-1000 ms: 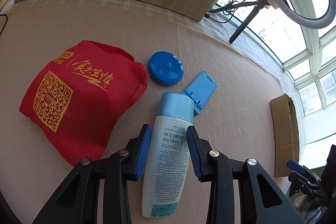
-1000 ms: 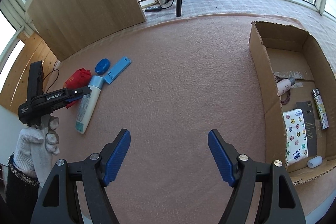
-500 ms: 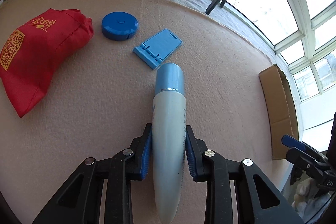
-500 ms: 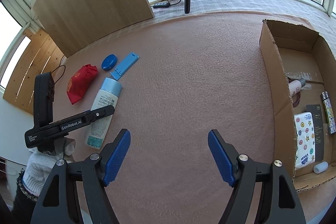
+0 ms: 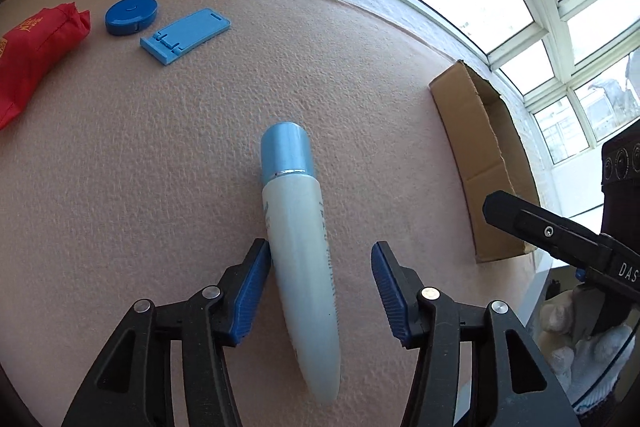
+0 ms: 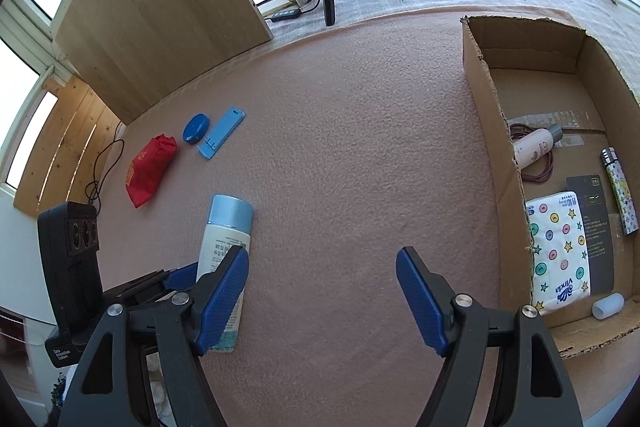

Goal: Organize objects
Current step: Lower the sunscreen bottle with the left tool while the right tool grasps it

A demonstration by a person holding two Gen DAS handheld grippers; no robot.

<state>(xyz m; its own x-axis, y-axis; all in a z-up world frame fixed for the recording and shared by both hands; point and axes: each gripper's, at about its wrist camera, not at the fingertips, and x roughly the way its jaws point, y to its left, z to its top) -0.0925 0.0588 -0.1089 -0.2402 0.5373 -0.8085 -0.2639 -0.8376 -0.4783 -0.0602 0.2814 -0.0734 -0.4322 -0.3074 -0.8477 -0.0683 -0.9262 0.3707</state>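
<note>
While the pink felt mat (image 6: 340, 147) takes up most of both views, the cardboard box (image 6: 486, 99) sits open at its right edge, with a tissue pack (image 6: 558, 251) and a pink bottle (image 6: 534, 146) inside. Toward the far left lie a red bag (image 6: 150, 169), a blue phone stand (image 5: 186, 35) and a round blue case (image 5: 131, 14). A white bottle with a blue cap (image 5: 300, 227) lies on the mat between the spread fingers of the left gripper (image 5: 320, 285), touching only the left pad. Beside it, the right gripper (image 6: 322, 301) hangs wide apart, holding nothing.
</note>
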